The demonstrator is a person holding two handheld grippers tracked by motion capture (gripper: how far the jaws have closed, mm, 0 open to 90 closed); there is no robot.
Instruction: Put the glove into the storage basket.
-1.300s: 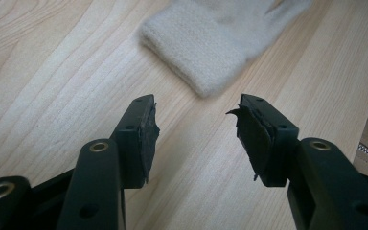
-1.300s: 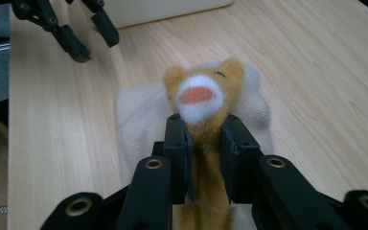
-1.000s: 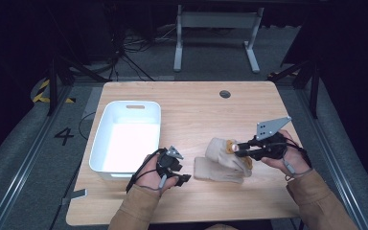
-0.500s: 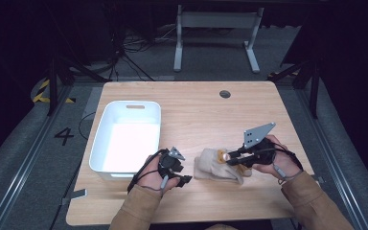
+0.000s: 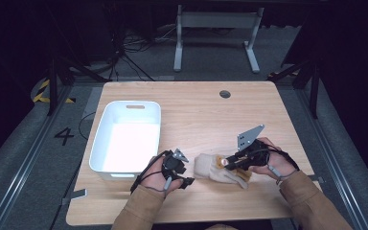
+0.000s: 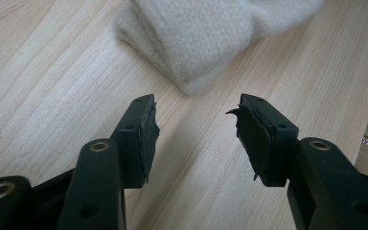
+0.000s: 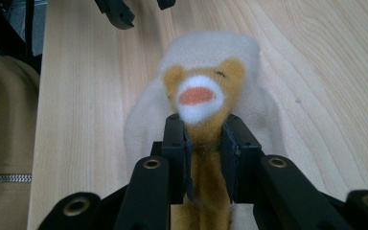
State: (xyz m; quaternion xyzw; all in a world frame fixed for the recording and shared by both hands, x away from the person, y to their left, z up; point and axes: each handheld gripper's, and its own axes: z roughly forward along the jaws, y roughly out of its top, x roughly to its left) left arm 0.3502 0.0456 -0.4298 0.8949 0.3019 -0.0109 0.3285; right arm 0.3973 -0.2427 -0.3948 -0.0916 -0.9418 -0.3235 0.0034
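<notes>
A cream fleece mitten (image 5: 207,166) with a tan bear face lies on the wooden table (image 5: 196,115) near its front edge. My right gripper (image 5: 227,163) is shut on the tan bear part (image 7: 199,93), just behind its white and orange muzzle, with the cream fleece (image 7: 254,110) spread under it. My left gripper (image 5: 187,175) stands open just left of the mitten. In the left gripper view its jaws (image 6: 196,108) rest low over the wood, apart, and the folded cream edge (image 6: 206,33) lies just ahead of them, untouched.
A white plastic bin (image 5: 129,103) stands on the table's left side, close behind my left hand. A round cable hole (image 5: 224,94) sits at the back of the table. Tan sleeves (image 7: 5,124) come in at the front edge.
My right gripper has carried the bear part left and toward the front edge, bringing the mitten closer to the left gripper. The left gripper has barely moved.
</notes>
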